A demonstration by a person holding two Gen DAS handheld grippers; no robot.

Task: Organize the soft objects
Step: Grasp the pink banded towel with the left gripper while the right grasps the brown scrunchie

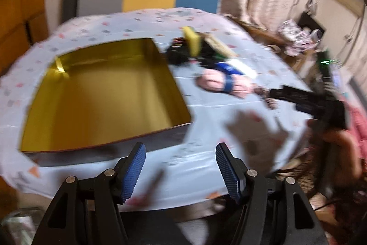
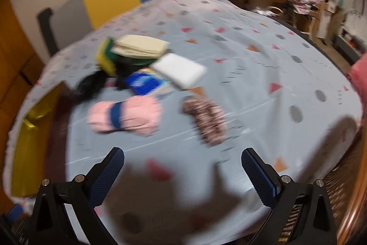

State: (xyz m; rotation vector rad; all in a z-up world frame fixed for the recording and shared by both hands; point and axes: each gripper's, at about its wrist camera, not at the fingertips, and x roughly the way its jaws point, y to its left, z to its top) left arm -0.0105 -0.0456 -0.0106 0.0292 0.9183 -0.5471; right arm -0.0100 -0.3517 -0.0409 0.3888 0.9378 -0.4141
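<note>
Gold-lined box (image 1: 103, 93), pink bundle (image 2: 125, 116) with blue band, yellow sponge (image 2: 106, 59), pale-blue triangle-dotted cloth (image 2: 252, 75)

Blurred view. Right gripper (image 2: 182, 172) jaws wide apart, nothing between them, over light blue patterned tablecloth (image 2: 252, 75). Ahead: pink roll with blue band (image 2: 125, 116), speckled scrunchie (image 2: 204, 118) beside it, white sponge (image 2: 181, 70), blue packet (image 2: 142, 83), yellow-green sponge (image 2: 105, 56), cream cloth (image 2: 142, 46). Gold box (image 2: 29, 141) at left edge.
</note>
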